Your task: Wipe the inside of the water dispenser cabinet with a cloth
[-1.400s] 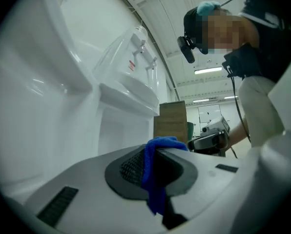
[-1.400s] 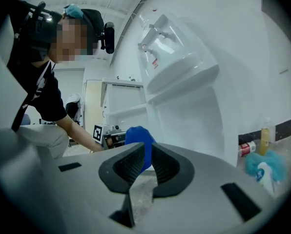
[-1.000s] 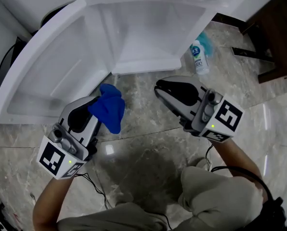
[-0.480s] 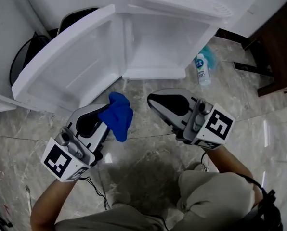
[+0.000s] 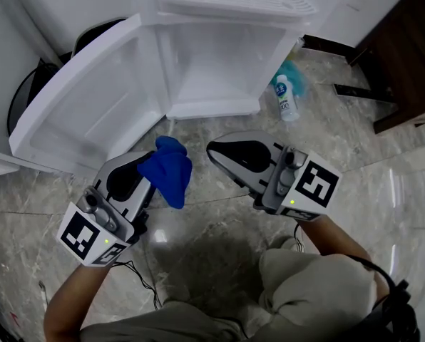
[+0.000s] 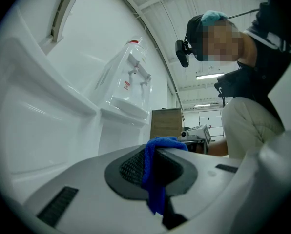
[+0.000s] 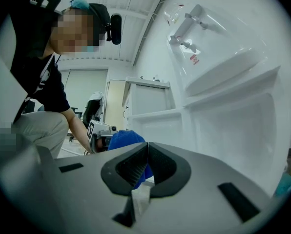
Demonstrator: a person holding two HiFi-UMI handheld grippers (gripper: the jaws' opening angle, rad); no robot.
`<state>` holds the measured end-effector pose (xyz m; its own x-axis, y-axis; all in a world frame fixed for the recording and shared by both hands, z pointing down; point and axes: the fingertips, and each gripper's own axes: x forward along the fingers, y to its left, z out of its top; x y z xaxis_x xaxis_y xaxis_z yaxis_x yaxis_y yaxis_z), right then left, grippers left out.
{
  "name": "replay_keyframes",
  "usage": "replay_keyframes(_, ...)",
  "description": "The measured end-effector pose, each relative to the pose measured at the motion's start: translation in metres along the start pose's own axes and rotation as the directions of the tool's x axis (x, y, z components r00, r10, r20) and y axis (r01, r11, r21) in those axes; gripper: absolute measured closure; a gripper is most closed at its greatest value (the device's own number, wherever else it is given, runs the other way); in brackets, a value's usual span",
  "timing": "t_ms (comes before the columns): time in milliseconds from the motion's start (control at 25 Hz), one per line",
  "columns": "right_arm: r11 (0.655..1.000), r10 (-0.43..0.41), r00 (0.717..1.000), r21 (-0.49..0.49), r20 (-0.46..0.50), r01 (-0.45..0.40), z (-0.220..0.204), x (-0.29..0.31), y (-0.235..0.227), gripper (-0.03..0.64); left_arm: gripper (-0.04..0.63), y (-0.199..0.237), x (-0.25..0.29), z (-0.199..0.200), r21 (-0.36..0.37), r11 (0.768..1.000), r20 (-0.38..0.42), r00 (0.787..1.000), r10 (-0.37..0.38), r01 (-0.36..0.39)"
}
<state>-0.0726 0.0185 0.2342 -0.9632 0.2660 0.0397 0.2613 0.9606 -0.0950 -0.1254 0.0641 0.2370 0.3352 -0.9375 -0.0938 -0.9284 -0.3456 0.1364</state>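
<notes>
Cloth (image 5: pixel 171 173), clamped in left hand-held gripper (image 6: pixel 154 156)

Clamped crumpled blue cloth (image 5: pixel 171 173) in left gripper (image 5: pixel 155 164). Hovered right gripper (image 5: pixel 214 150) just beside, above grey marble floor (image 5: pixel 355 144), facing open white plastic cabinet (image 5: pixel 212 63).

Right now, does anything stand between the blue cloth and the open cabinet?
Nothing visible. The blue cloth faces the cabinet, whose door stands open at the left; the bottle sits aside at the right.
</notes>
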Motion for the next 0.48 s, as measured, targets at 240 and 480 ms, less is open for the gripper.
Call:
replay_keyframes(240, 1.000, 0.014, 1.000, -0.005, 0.011, -0.014, 0.002, 0.000, 0.006, 0.617, 0.566, 0.000, -0.002, 0.001, -0.004, 1.000, -0.007, 1.000, 0.012, -0.012)
replay_keyframes(480, 1.000, 0.026, 1.000, -0.003, 0.003, -0.026, 0.000, 0.000, 0.014, 0.617, 0.566, -0.002, -0.005, -0.005, -0.017, 1.000, -0.020, 1.000, 0.014, -0.014)
